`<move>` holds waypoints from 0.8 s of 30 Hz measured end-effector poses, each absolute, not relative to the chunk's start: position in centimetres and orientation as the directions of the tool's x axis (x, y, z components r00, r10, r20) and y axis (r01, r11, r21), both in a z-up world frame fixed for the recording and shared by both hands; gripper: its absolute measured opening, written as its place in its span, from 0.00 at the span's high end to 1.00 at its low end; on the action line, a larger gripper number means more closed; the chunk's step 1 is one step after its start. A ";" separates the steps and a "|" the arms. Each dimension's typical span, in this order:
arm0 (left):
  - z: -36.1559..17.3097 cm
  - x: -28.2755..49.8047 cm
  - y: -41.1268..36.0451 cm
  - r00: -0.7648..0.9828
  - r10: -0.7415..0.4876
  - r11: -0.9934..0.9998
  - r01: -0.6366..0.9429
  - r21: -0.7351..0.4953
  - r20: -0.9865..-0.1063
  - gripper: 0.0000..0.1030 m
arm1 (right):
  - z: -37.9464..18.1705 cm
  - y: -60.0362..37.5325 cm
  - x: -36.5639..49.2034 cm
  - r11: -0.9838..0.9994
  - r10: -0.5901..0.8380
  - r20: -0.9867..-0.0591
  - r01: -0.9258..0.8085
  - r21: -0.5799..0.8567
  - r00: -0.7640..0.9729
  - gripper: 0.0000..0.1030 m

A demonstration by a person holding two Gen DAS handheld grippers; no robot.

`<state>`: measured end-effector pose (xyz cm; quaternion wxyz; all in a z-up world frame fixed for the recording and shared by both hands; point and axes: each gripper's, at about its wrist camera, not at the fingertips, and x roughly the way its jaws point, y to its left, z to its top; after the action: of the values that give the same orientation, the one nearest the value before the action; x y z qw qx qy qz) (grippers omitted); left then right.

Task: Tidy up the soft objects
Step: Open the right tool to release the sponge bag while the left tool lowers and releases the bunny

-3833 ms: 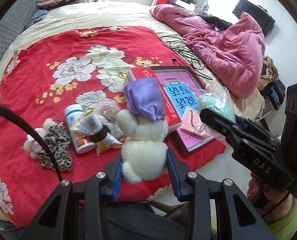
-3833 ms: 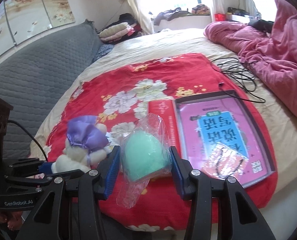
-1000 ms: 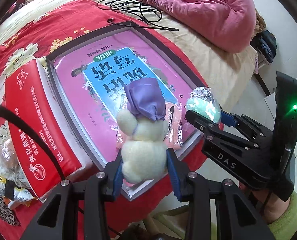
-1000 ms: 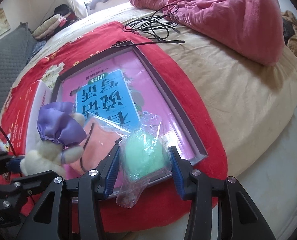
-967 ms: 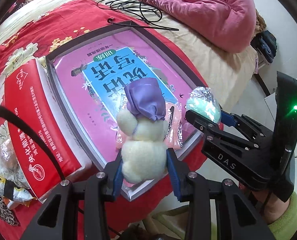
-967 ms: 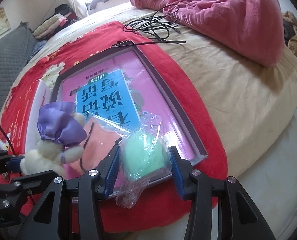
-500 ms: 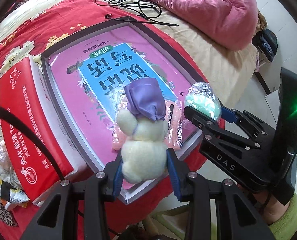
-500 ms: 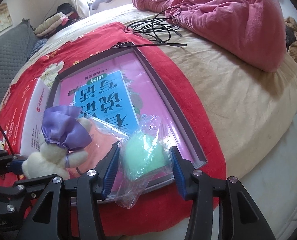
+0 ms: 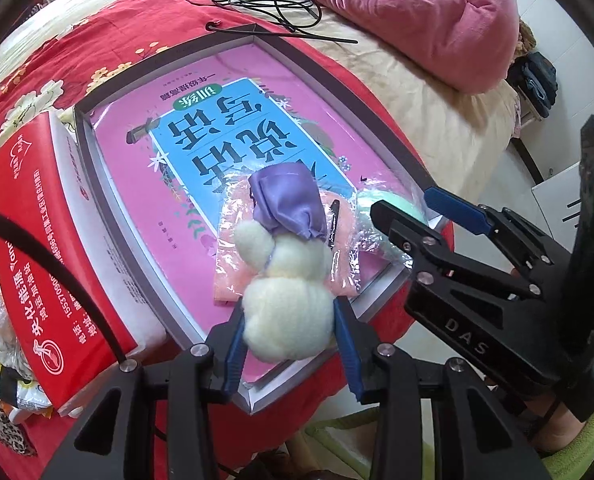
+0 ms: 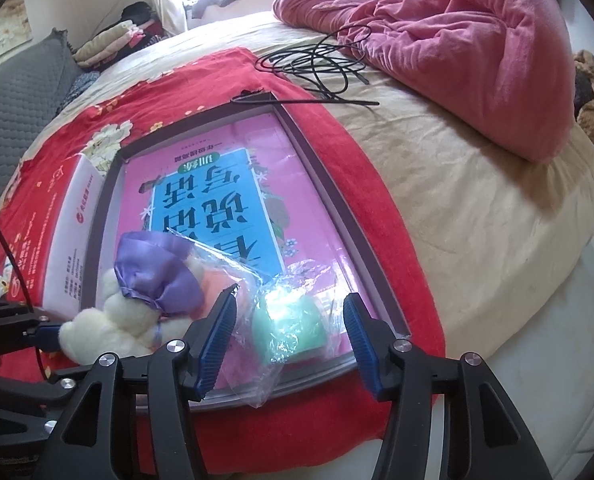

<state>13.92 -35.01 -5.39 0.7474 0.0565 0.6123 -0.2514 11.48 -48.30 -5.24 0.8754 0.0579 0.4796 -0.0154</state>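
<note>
Your right gripper (image 10: 289,320) has just been opening, and the green sponge (image 10: 287,326) now lies loose between its jaws. Only the left view shows your left gripper (image 9: 289,336) squeezing the bunny (image 9: 287,320).

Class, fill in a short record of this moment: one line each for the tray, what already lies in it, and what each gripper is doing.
tray: grey-rimmed tray on the red floral blanket, a pink book lying in it
already in tray: pink item in a clear bag
left gripper: shut on a white plush toy with a purple cap, above the tray's near end
right gripper: jaws have just been opening; bagged green sponge sits between them in the tray corner, pads clear of it
</note>
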 end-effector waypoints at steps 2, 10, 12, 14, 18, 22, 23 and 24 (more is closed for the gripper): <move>-5.4 14.0 -35.0 0.124 -0.310 0.867 0.443 -0.226 -0.943 0.60 | -4.8 -48.4 11.3 0.993 0.027 -0.837 0.084 0.086 0.546 0.44; -5.2 13.9 -34.8 0.126 -0.320 0.871 0.430 -0.239 -0.939 0.60 | -3.8 -49.1 10.7 0.990 0.019 -0.832 0.104 0.092 0.554 0.41; -5.1 13.9 -34.8 0.126 -0.318 0.872 0.427 -0.238 -0.939 0.59 | -3.6 -49.2 10.6 0.990 0.018 -0.831 0.106 0.093 0.556 0.41; -5.1 13.8 -34.7 0.126 -0.319 0.872 0.427 -0.239 -0.939 0.54 | -3.4 -49.2 10.4 0.990 0.016 -0.829 0.107 0.091 0.558 0.41; -5.1 13.7 -34.7 0.130 -0.315 0.871 0.432 -0.232 -0.940 0.50 | -3.0 -49.4 10.1 0.989 0.016 -0.827 0.115 0.098 0.563 0.41; -5.2 13.6 -34.7 0.125 -0.315 0.870 0.434 -0.234 -0.941 0.48 | -2.6 -49.5 10.0 0.988 0.012 -0.824 0.118 0.096 0.567 0.41; -5.1 13.6 -34.6 0.121 -0.321 0.868 0.435 -0.240 -0.939 0.46 | -2.5 -49.5 9.9 0.988 0.012 -0.823 0.117 0.096 0.569 0.41; -5.1 13.6 -34.6 0.119 -0.322 0.868 0.434 -0.242 -0.939 0.39 | -2.4 -49.5 9.9 0.988 0.013 -0.822 0.117 0.096 0.570 0.41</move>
<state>13.56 -34.60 -5.09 0.7467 0.0456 0.6135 -0.2531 9.94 -49.54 -2.40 0.8831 0.0701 0.4629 -0.0297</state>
